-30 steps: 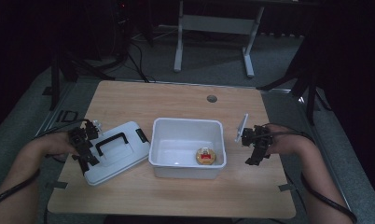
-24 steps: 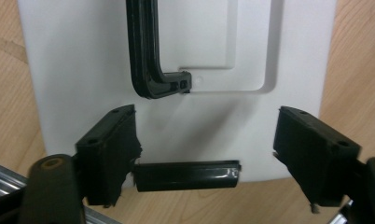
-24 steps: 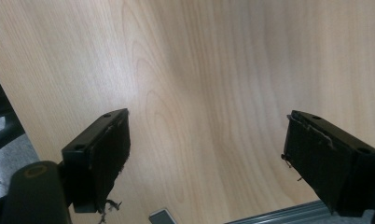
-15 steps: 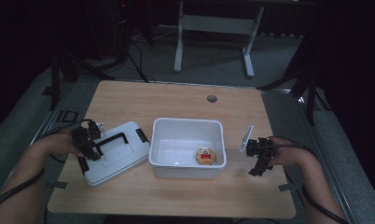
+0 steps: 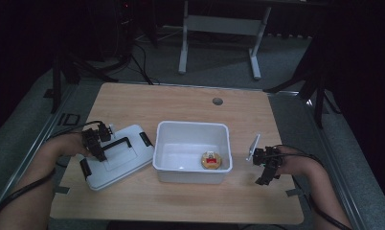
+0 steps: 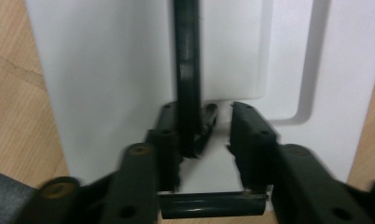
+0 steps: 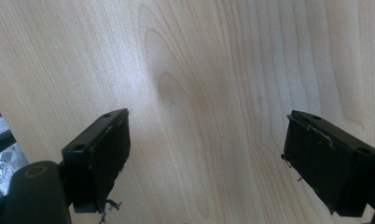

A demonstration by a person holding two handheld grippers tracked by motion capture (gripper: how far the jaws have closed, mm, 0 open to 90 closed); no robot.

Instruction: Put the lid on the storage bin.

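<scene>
A white bin (image 5: 190,128) stands mid-table with a small round yellow-and-red object (image 5: 211,160) in its near right corner. Left of the bin lies its white lid (image 5: 128,160), flat on the table, with a black handle (image 5: 118,142). My left gripper (image 5: 97,143) is over the lid's left part. In the left gripper view the jaws straddle the handle bar (image 6: 186,70); it lies against the left jaw, with a gap to the right one. My right gripper (image 5: 266,168) hovers right of the bin, wide open (image 7: 204,140) over the bare wooden table (image 7: 213,70).
A round cable hole (image 5: 217,101) sits near the table's far edge. Beyond the table are a grey floor with cables and a white metal stand (image 5: 219,24). Bare wood stretches along the near edge (image 5: 181,206) and behind the bin.
My right gripper has moved toward the near edge and slightly right, away from the bin. The left gripper has shifted only a little over the lid's handle.
</scene>
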